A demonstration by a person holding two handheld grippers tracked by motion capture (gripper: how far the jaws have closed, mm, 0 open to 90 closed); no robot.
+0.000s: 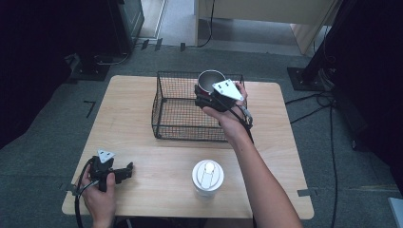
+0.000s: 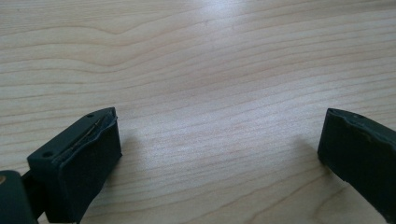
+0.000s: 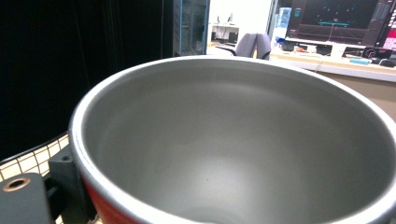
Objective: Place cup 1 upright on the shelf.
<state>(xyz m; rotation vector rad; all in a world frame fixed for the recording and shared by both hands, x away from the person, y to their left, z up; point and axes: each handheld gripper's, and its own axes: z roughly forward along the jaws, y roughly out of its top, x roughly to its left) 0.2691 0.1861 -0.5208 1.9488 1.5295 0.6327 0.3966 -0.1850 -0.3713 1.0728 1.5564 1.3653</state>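
Bench (image 1: 142, 142): pale wood, visible grain, smooth matt finish with a soft sheen. Basket (image 1: 164, 114): thin dark wire mesh, metal, matt. Cup (image 3: 233, 140): brushed metal inside, dull grey satin, polished rim, glossy red outer wall. Lidded tumbler (image 1: 207, 176): white plastic lid, smooth, slightly glossy. Left claw (image 2: 219, 149): black plastic, matt, pads slightly rough at edges. Right claw (image 1: 203, 91): black matt plastic, pale grey flat plate on top. Floor (image 1: 43, 142): grey carpet, rough-textured.

Black gripper (image 1: 127, 170), grey three-cornered plate (image 1: 106, 155) — trailing black cable (image 1: 78, 190)
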